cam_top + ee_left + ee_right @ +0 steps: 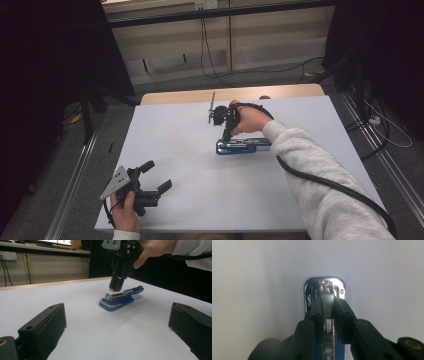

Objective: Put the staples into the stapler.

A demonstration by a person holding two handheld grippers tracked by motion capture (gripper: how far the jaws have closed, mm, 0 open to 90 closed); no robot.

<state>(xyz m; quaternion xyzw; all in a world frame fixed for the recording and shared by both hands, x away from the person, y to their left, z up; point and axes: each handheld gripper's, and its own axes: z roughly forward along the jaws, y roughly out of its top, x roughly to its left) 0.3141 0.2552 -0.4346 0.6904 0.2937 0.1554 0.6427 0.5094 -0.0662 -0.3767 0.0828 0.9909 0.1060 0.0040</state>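
At mid-tabletop [175, 150], the right hand-held gripper [227, 136] pinches the blue stapler's [243, 146] metal arm; next it likely needs a careful lift. The left hand-held gripper [157, 176] rests spread.

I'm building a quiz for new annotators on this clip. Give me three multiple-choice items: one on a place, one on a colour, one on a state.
1. Where does the stapler lie?
A. on the white table top
B. on the floor
C. in the left gripper

2. What colour is the stapler's base?
A. red
B. blue
C. yellow

3. How do the left gripper's jaws stand?
A. shut on the stapler
B. shut on nothing
C. wide open, holding nothing

Answers:
1 A: it rests flat on the table, under the right gripper.
2 B: the left gripper view shows a blue base with a metal top.
3 C: both jaws stand far apart at the view's edges, with bare table between them.
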